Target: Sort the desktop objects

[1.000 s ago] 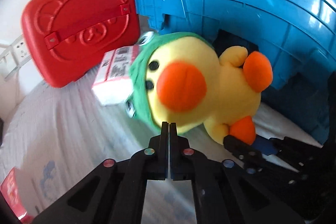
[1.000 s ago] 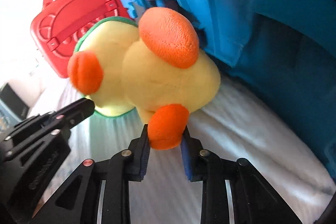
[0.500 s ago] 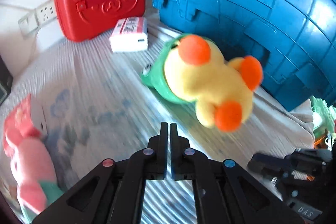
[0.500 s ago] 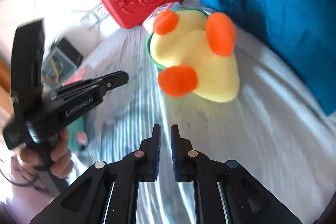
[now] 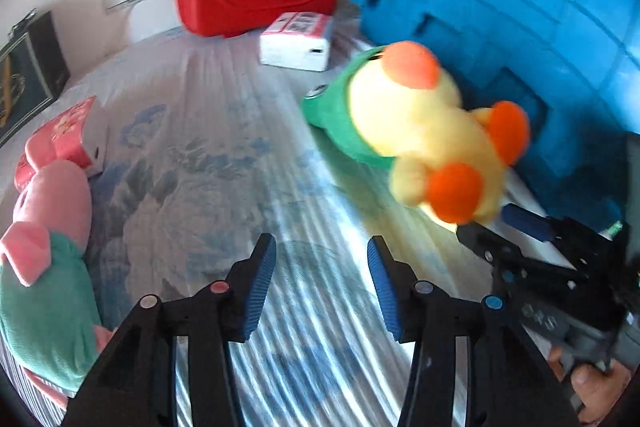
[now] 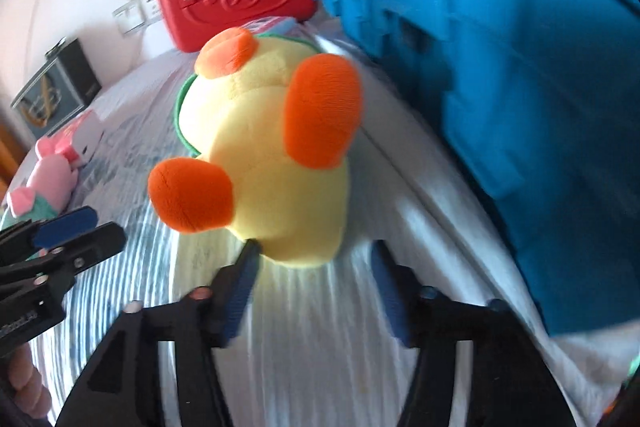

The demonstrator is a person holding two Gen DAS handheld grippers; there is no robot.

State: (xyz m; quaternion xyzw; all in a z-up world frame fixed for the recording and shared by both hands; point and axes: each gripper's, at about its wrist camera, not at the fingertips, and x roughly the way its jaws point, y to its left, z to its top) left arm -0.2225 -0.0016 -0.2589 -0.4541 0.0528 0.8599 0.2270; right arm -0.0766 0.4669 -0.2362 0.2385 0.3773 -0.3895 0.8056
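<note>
Plush duck [image 6: 260, 147] lies apparently free before opening right tongs [image 6: 316, 259].

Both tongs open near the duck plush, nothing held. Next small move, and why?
Probably ease the right tongs forward and close on the yellow plush duck. Their jaws are opening with the duck's underside just at the tips, not gripped. The left tongs, also opening, have only the striped cloth between them, so the right is better placed.

Left tool [image 5: 322, 247] jaws opening, nothing between; right tool [image 6: 314, 253] likewise, angled downward.
</note>
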